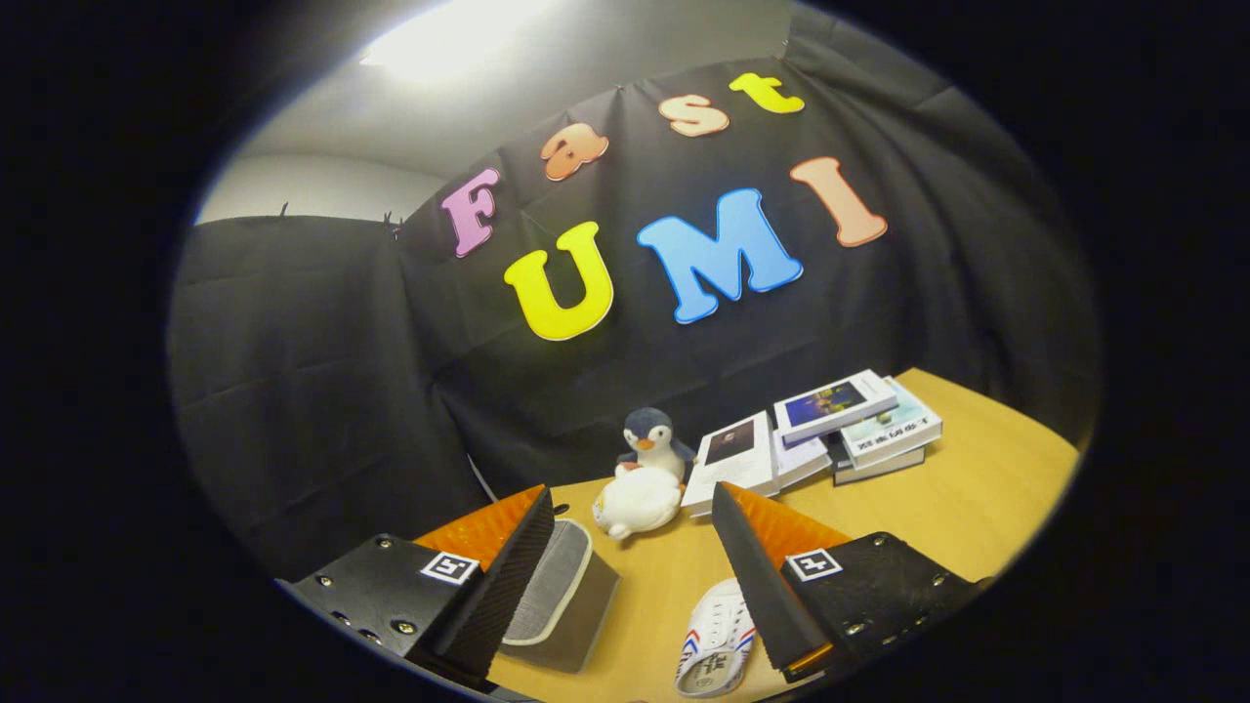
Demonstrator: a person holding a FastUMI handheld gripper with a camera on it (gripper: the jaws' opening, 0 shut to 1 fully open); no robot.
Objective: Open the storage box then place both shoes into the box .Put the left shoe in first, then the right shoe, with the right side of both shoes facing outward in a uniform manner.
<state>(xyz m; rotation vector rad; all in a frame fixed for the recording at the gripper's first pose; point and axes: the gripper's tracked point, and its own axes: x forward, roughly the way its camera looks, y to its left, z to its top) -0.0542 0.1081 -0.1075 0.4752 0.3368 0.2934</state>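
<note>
My hand-held gripper (625, 576) is spread wide, holding nothing. One shoe (716, 646) lies on the counter (977, 498) by my right finger; one grey box-like thing (562, 600), maybe the storage box, by my left. Open that first, I'd say. Beyond: one penguin toy (647, 444), one white plush (637, 500), about four books (830, 430) at the far edge.
</note>
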